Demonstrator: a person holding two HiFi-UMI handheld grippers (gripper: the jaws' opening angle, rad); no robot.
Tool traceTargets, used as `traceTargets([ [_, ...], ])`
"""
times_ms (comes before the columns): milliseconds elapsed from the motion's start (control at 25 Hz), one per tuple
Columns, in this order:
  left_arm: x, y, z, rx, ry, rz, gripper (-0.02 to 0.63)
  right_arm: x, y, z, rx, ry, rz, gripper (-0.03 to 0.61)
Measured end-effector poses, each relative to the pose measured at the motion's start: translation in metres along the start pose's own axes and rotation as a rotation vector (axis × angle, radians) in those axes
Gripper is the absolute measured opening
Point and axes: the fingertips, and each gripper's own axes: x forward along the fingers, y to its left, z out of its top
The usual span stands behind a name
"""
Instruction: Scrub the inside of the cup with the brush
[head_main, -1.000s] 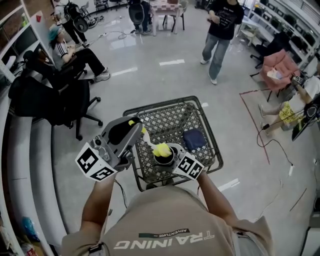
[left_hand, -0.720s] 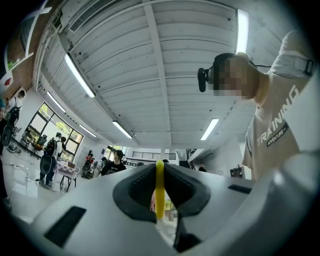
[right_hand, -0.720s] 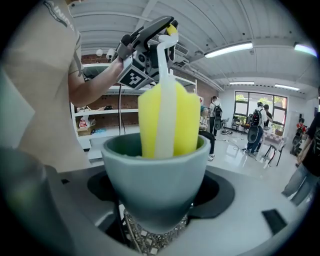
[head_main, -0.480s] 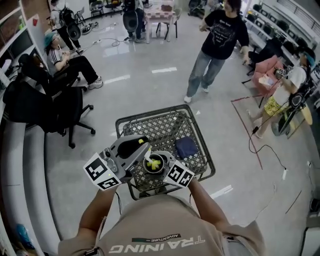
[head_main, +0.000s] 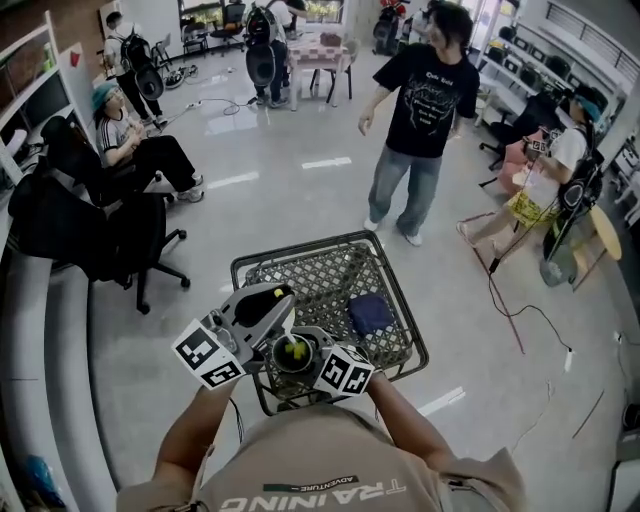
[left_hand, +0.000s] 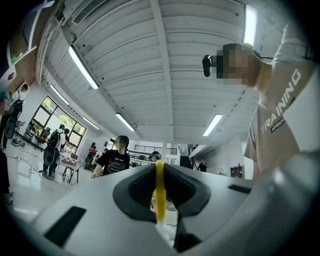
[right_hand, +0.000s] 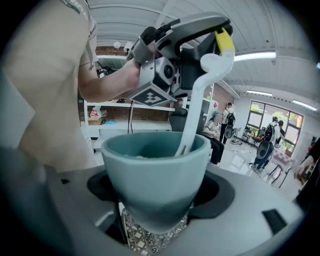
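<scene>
Broadly, works standing over a wire-mesh basket (head_main: 305, 248), probably so that anything dropped lands in the mesh rather than rolling off. Holds both tools above its near edge, close to the body, likely for steadiness.

Angles the left gripper (left_hand: 160, 192) down from the upper left, jaws closed tight on the yellow end of the brush (right_hand: 197, 100). Pinches that handle across its thin side, which should stop it twisting under scrubbing pressure.

Sets the right gripper (right_hand: 159, 192) lower and nearer, jaws clamped on the lower body of the teal cup (right_hand: 155, 165), one to each side. Leaves the mouth free that way, facing up toward the brush.

Leaves a dark blue bundle (head_main: 370, 312) lying on the mesh further out, apart from the work; hard to say what it is.

Carries the cup upright over the basket's near edge; cannot tell whether its base touches the mesh showing below it.

Runs the brush's white neck down in a curve over the far rim, with the yellow-green head sitting inside the cup. Looks like scrubbing in hand, the head well placed to rub the inner wall while the cup is braced from below.
</scene>
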Motion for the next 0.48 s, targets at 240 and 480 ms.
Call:
traceTargets([
  [240,0.007,-0.008,0.014,0.045,-0.008,-0.040,0.052,0.001,-0.014,-0.002,-0.034,0.029,-0.032,0.396],
  [480,-0.001,-0.013,0.043,0.059,-0.075,-0.060,0.052,0.002,-0.010,-0.010,0.015,0.020,-0.032,0.395],
])
